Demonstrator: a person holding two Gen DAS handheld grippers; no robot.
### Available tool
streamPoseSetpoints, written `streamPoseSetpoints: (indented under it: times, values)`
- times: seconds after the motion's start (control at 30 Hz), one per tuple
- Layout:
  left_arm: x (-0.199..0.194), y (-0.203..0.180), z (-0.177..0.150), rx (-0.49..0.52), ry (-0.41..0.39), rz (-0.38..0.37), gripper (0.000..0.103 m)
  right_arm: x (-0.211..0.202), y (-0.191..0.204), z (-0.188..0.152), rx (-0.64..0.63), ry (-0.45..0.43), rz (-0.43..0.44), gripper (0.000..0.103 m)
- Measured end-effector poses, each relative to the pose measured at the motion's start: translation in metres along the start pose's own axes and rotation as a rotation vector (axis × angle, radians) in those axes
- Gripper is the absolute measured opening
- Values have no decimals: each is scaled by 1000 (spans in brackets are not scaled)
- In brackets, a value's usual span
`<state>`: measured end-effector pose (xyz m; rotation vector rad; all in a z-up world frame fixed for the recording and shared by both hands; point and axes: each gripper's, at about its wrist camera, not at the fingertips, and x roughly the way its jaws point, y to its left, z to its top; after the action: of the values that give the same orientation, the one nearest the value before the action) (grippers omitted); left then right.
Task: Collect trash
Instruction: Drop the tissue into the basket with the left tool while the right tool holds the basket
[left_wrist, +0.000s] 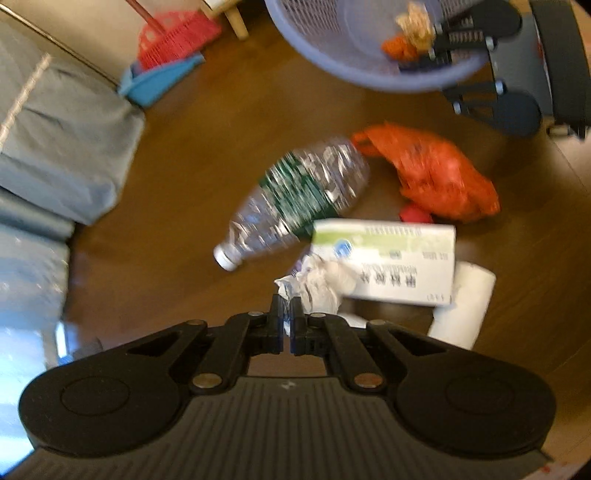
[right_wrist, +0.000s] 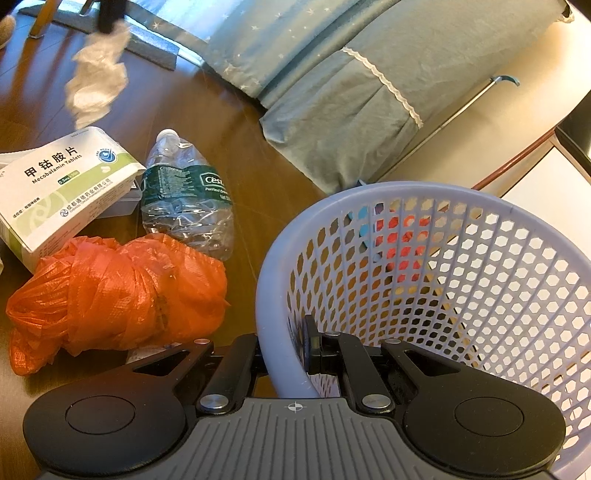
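My left gripper (left_wrist: 287, 308) is shut on a crumpled white paper wad (left_wrist: 317, 284), which hangs above the brown floor. In the right wrist view the same wad (right_wrist: 96, 81) dangles from that gripper (right_wrist: 109, 18) at the top left. On the floor lie a crushed clear bottle (left_wrist: 295, 199) (right_wrist: 184, 199), an orange plastic bag (left_wrist: 436, 173) (right_wrist: 110, 295) and a white-green medicine box (left_wrist: 388, 258) (right_wrist: 66, 184). My right gripper (right_wrist: 286, 341) (left_wrist: 454, 40) is shut on the rim of a lavender mesh basket (right_wrist: 424, 295) (left_wrist: 351, 55), tilted, with tan and orange scraps (left_wrist: 410, 33) inside.
A white roll (left_wrist: 465, 306) lies beside the box, with a small red item (left_wrist: 413, 214) by the bag. A grey-blue bed skirt (left_wrist: 62, 147) (right_wrist: 332, 110) borders the floor. A red broom (left_wrist: 173, 37) and blue dustpan (left_wrist: 155, 81) rest near the wall.
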<state>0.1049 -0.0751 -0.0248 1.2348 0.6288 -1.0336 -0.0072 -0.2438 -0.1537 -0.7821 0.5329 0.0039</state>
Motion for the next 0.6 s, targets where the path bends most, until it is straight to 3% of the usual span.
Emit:
streamPoseSetpoints:
  times: [0.2, 0.6]
  values:
    - [-29, 6, 34, -2, -108, 32, 1, 0, 0, 0, 0, 0, 0, 3]
    - [-43, -16, 133, 29, -315, 0, 1, -2, 1, 0, 5, -1, 0, 3]
